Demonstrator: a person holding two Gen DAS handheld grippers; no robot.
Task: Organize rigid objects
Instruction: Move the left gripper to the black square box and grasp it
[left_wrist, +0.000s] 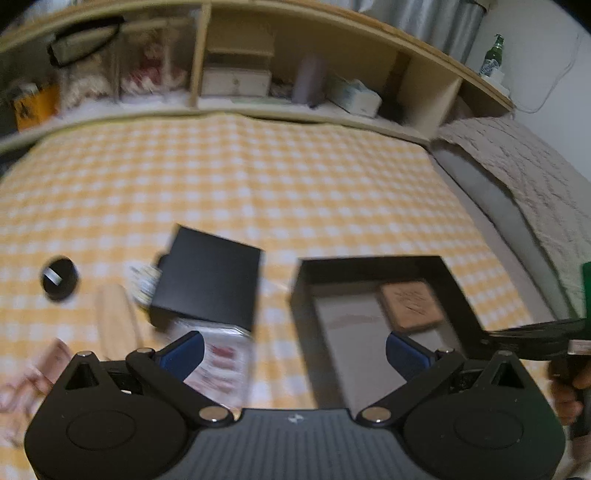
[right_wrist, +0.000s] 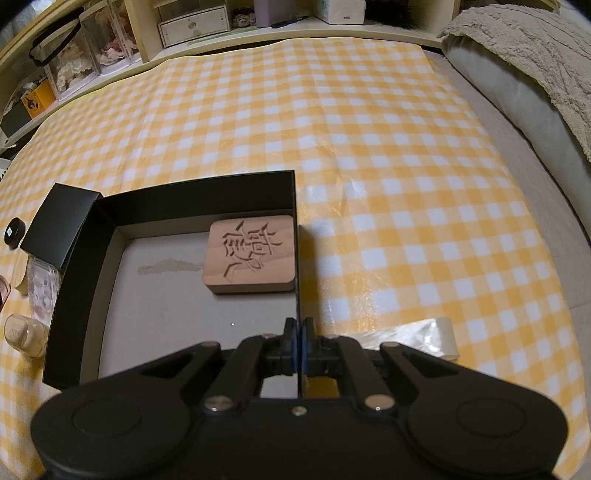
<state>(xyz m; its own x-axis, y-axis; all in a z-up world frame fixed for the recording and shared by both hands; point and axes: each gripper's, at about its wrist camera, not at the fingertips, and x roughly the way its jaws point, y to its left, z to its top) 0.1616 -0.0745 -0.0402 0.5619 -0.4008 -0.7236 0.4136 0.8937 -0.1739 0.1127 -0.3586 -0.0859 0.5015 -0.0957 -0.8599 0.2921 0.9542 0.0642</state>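
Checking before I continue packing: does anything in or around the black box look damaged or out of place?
One oddity: the box's grey floor carries a scuffed brownish patch, just left of the carved wooden block. The block sits flat in the far right corner. The right tool is shut on the box's right wall.

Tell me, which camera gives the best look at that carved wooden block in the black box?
The right wrist view. There the wooden block lies sharp and close in the far right corner of the black box, its carved pattern clear. The left wrist view also shows the block, but smaller and blurred, with the carving unreadable.
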